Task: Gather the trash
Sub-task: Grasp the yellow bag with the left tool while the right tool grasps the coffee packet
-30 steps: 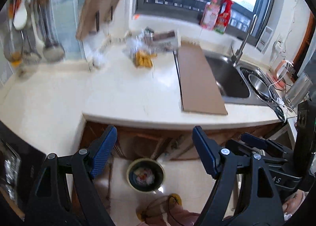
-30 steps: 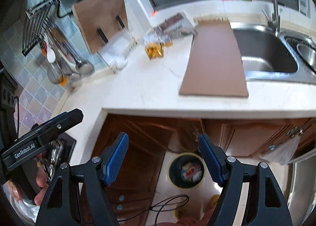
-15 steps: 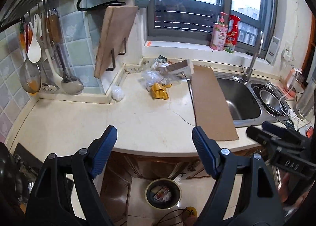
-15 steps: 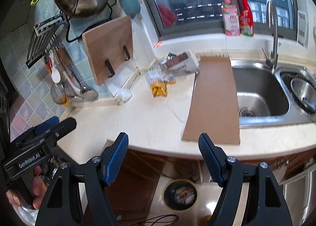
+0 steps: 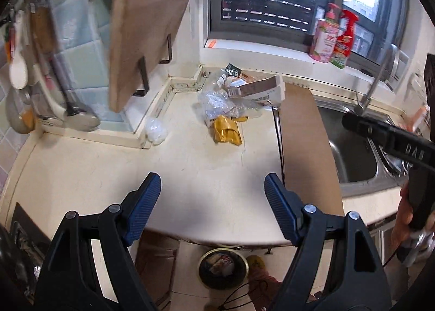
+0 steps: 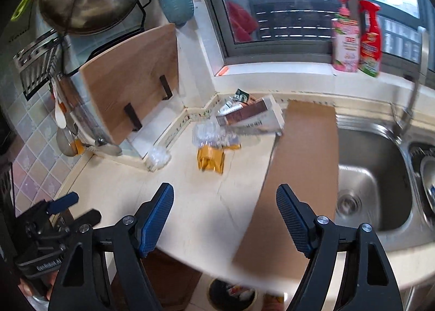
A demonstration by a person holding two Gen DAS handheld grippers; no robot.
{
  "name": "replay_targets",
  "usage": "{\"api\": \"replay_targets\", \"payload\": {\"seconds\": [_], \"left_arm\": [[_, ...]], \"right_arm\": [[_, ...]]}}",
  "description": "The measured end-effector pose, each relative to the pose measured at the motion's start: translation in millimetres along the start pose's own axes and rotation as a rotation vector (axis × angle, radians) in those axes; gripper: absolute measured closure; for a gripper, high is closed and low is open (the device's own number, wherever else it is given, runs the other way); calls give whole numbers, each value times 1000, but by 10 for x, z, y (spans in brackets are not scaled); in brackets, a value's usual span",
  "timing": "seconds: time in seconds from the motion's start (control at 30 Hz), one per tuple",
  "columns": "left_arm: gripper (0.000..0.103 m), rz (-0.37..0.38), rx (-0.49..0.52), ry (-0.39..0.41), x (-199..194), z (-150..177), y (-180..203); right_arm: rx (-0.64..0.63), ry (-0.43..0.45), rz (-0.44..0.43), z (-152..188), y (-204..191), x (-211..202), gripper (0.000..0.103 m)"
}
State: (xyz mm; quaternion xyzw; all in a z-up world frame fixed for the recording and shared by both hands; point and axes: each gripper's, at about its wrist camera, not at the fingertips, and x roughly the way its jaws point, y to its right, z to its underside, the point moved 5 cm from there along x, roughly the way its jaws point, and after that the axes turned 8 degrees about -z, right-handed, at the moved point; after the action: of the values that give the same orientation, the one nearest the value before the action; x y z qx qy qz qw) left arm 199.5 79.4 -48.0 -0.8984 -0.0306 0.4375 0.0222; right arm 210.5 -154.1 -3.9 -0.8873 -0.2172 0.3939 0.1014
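Note:
A pile of trash lies in the far counter corner: a yellow wrapper (image 5: 227, 131) (image 6: 210, 159), clear crumpled plastic (image 5: 217, 101) (image 6: 209, 134) and a brown-and-white carton (image 5: 258, 89) (image 6: 250, 118). A crumpled white plastic ball (image 5: 155, 130) (image 6: 159, 157) lies by the tiled ledge. A round trash bin (image 5: 223, 267) (image 6: 232, 294) with litter stands on the floor below the counter. My left gripper (image 5: 212, 202) is open and empty over the counter's front part. My right gripper (image 6: 224, 213) is open and empty over the counter, well short of the pile.
A long brown board (image 5: 304, 148) (image 6: 301, 175) lies beside the steel sink (image 5: 353, 153) (image 6: 372, 175). A wooden cutting board (image 5: 144, 36) (image 6: 130, 91) leans on the left wall. Utensils (image 5: 19, 72) hang left. Two bottles (image 5: 335, 36) (image 6: 356, 39) stand on the windowsill.
Both grippers have risen from facing the cabinet and floor bin and moved forward over the counter toward the trash pile. Both stayed open and empty.

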Motion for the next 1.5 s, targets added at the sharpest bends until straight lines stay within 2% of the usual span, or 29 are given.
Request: {"api": "replay_targets", "payload": {"seconds": [0.13,0.27,0.47,0.7,0.87,0.97,1.1,1.23,1.5], "left_arm": [[27,14,-50,-74,502,-369,136],[27,-23,-77,-126,1031,-643,257],[27,-25,-157,-225,1818,-841,366],[27,-42,-185,-289,2445,-845,407],[27,-38,-208,-332,2756,-798,408],[27,-42,-212,-349,2909,-757,400],[27,-46,-227,-375,3033,-684,365],[27,-38,-251,-399,3153,-619,345],[27,-47,-254,-433,3355,-569,406]], "right_arm": [[-34,-35,-37,-695,345,480,21],[-74,-57,-58,-1345,718,967,15],[-165,-116,-68,-1852,1182,1871,15],[-280,-178,-92,-1885,1471,2722,15],[-386,-208,-100,-1723,1459,3127,15],[-408,-232,-124,-1562,1392,3268,16],[-434,-255,-175,-1478,1424,3401,35],[-503,-260,-194,-1273,1254,3307,48],[-546,-277,-255,-1032,1090,3197,86]]}}
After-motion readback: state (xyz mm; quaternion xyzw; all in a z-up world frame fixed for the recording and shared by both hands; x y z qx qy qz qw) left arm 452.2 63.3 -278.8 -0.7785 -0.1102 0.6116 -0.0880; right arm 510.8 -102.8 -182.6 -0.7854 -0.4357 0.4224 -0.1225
